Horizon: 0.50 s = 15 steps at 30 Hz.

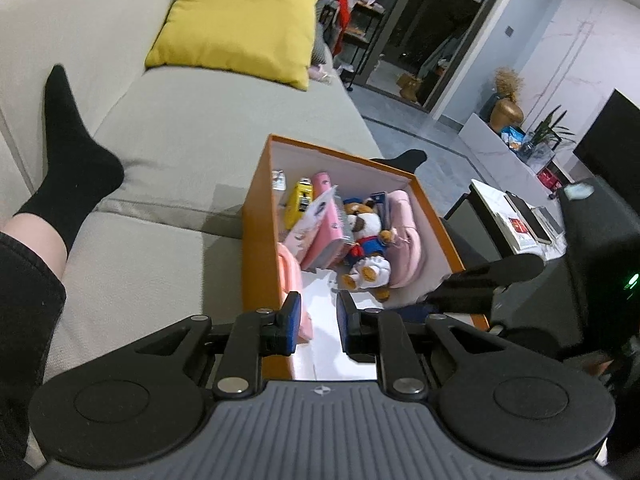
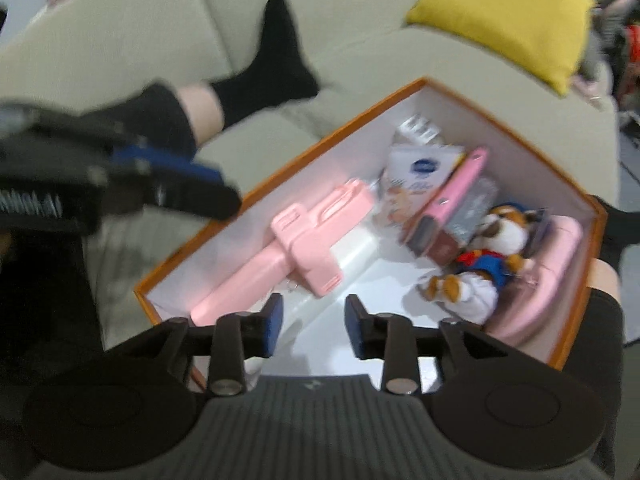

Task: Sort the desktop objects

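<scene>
The right gripper (image 2: 314, 322) hangs over the near end of the orange box (image 2: 280, 172), jaws apart, nothing between the blue pads. The box sits on a beige sofa (image 2: 360, 60).

Box contents, clock directions from the box centre:
- 9 o'clock: pink folding holder (image 2: 308, 240), lying along the left wall.
- 12 o'clock: white packet with a blue round logo (image 2: 420, 176).
- 1 o'clock: pink case (image 2: 452, 196), tilted on edge.
- 3 o'clock: plush toy (image 2: 480, 264), resting against a pink pouch (image 2: 548, 272).

The left gripper (image 2: 176, 188) is blurred at 9 o'clock of the view, outside the box. A yellow cushion (image 2: 504, 16) lies at 1 o'clock; a leg in a black sock (image 2: 276, 64) at 11 o'clock.
</scene>
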Each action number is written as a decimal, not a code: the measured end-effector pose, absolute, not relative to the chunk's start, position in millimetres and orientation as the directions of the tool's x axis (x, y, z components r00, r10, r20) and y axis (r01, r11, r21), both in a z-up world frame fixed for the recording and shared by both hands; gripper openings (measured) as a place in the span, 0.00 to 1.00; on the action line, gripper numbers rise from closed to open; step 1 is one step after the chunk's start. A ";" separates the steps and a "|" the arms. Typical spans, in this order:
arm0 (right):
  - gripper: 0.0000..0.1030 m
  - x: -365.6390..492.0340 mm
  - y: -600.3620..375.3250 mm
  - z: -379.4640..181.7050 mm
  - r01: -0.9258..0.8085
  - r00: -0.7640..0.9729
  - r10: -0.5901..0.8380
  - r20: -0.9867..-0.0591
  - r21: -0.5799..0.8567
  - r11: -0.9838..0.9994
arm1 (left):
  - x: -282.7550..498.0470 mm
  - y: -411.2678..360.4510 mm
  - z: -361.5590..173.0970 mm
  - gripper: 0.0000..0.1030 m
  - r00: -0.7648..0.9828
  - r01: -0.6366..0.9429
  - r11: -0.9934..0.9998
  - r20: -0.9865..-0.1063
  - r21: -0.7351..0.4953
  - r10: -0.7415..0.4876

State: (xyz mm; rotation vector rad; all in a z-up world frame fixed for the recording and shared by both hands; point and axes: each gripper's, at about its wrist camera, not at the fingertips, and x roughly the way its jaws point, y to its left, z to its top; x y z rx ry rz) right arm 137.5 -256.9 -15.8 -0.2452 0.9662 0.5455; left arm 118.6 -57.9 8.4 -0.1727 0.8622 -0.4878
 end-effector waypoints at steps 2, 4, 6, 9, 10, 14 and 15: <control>0.46 126.3 -263.8 -7.1 -0.504 0.505 0.332 -0.797 0.041 0.863 | 109.3 -63.6 10.7 0.22 0.567 0.353 0.880 -0.676 -0.317 -0.471; 0.50 114.1 -270.1 1.8 -0.465 0.559 0.332 -0.759 0.045 0.884 | 101.0 -67.8 14.5 0.26 0.592 0.359 0.887 -0.664 -0.291 -0.457; 0.56 102.0 -274.3 8.9 -0.430 0.610 0.328 -0.721 0.046 0.902 | 92.0 -71.2 19.7 0.29 0.621 0.371 0.890 -0.642 -0.264 -0.449; 0.65 82.0 -279.8 19.1 -0.371 0.706 0.294 -0.645 0.017 0.928 | 80.9 -74.4 26.3 0.44 0.663 0.372 0.898 -0.611 -0.233 -0.433; 0.69 74.9 -280.1 21.8 -0.352 0.736 0.278 -0.618 0.001 0.936 | 77.2 -75.5 27.8 0.57 0.682 0.368 0.903 -0.595 -0.222 -0.425; 0.81 56.4 -281.9 25.4 -0.290 0.799 0.251 -0.546 0.014 0.957 | 63.0 -80.0 32.0 0.77 0.761 0.348 0.923 -0.526 -0.165 -0.381; 0.84 52.7 -283.8 25.9 -0.275 0.811 0.247 -0.531 0.028 0.961 | 61.2 -80.6 32.0 0.80 0.773 0.337 0.928 -0.517 -0.159 -0.369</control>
